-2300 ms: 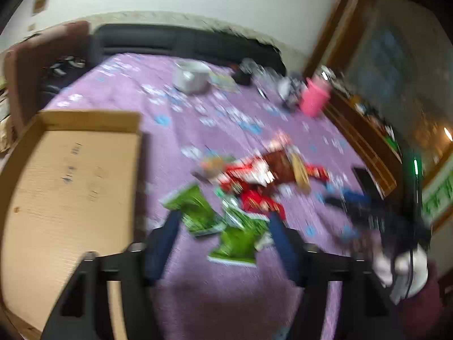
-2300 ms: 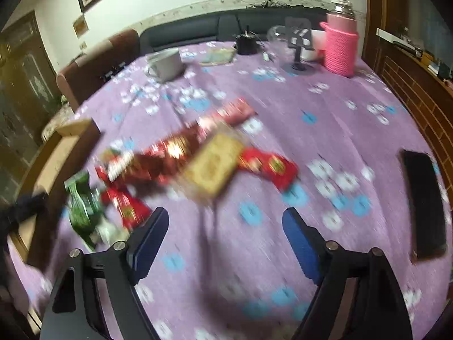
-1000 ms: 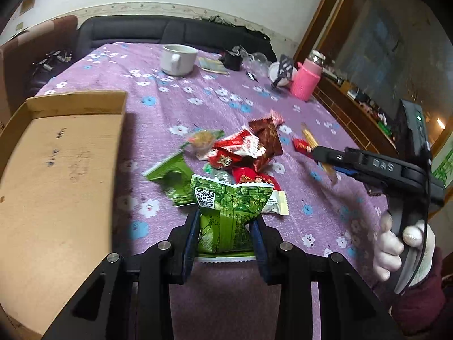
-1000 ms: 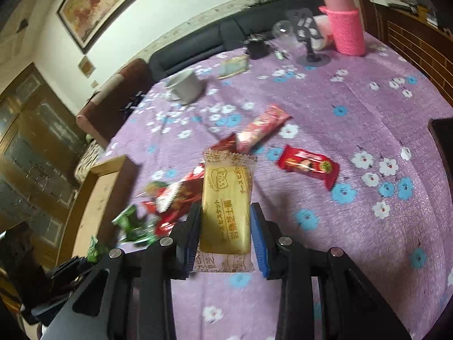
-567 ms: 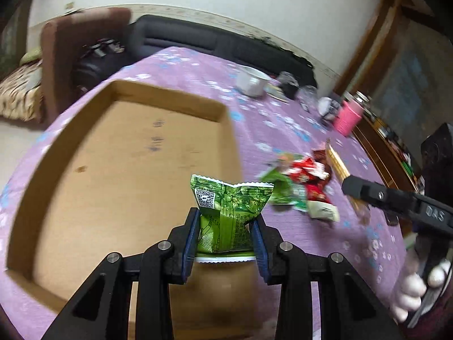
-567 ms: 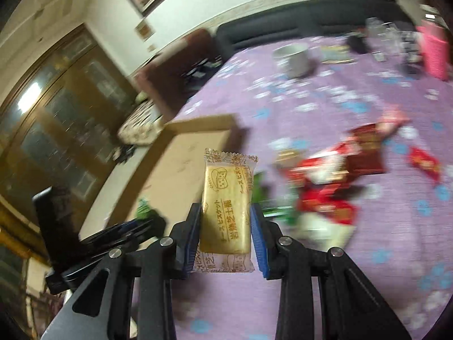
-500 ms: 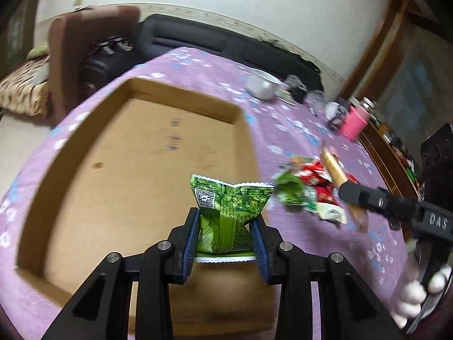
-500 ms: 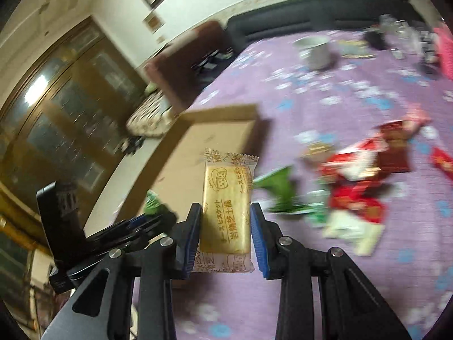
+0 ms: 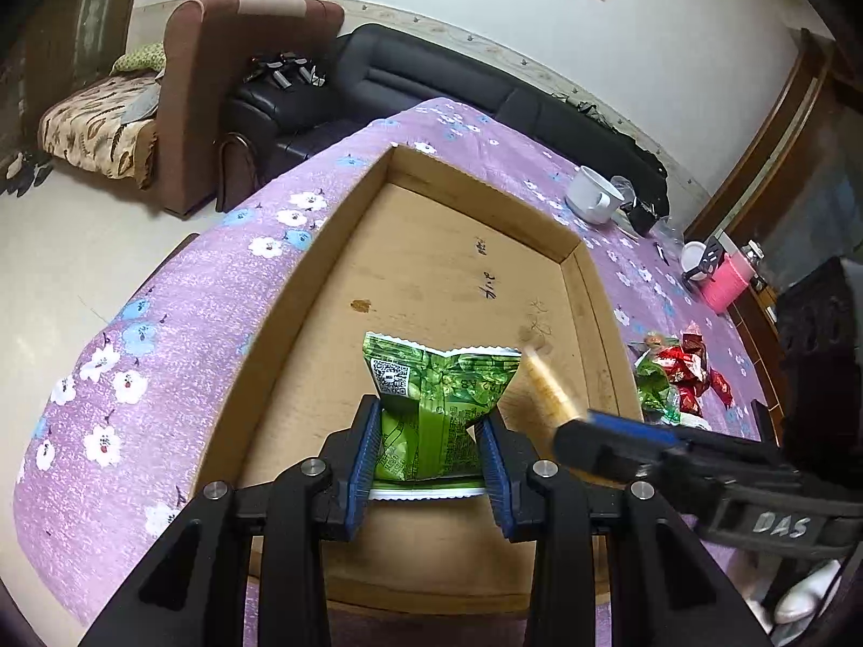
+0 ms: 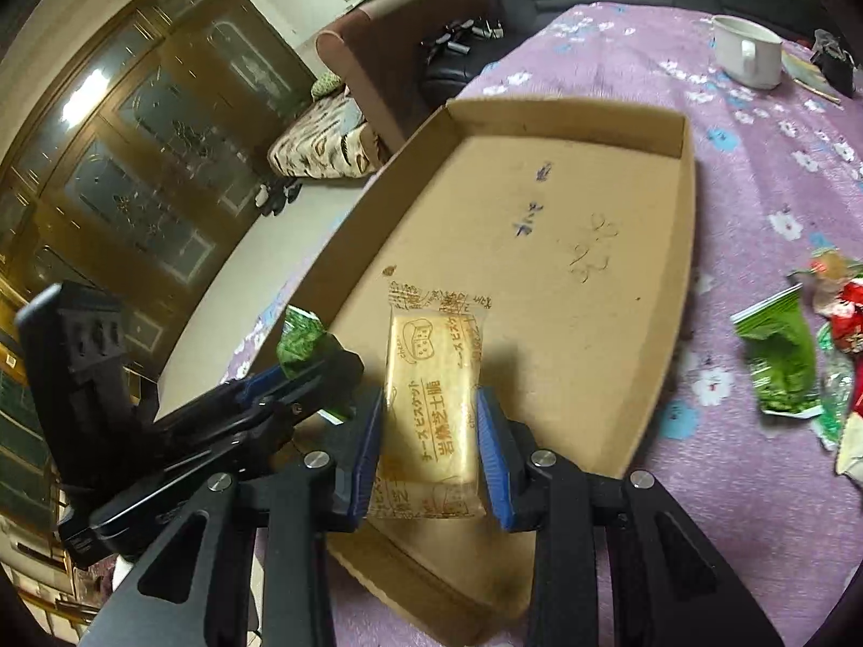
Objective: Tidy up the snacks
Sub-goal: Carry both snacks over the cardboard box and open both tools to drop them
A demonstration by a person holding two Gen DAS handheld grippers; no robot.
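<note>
We note both grippers over the cardboard tray [image 9: 447, 248], which lies on a table under a purple floral cloth [image 9: 178, 323].

Left gripper [image 9: 429, 463]: jaws clamped on a green snack packet [image 9: 437, 399]. The packet stands upright between the blue pads, its crimped top edge and a QR code facing the camera. Below it we see the bare tray floor, with a few pen marks and a small brown stain.

Right gripper [image 10: 429, 463]: jaws closed on a yellow biscuit packet [image 10: 434, 404], held lengthwise and upright, with Japanese print down its front. It hangs over the near part of the tray [image 10: 539, 248]. From the left wrist view the right gripper [image 9: 566, 431] enters from the right side, with the biscuit packet [image 9: 547, 388] blurred at its tip, just beside the green packet. From the right wrist view the left gripper [image 10: 310, 364] sits at lower left, the green packet [image 10: 299, 339] showing at its tip.

The remaining snacks lie in a loose pile [image 9: 674, 377] on the cloth, right of the tray: red and green wrappers [image 10: 782, 361], outside its wall. A white mug [image 10: 747, 51] stands beyond the tray's far end. A pink container [image 9: 725, 283] stands farther right along the table. A dark sofa [image 9: 458, 86] and a brown armchair [image 9: 216, 81] stand behind the table.
</note>
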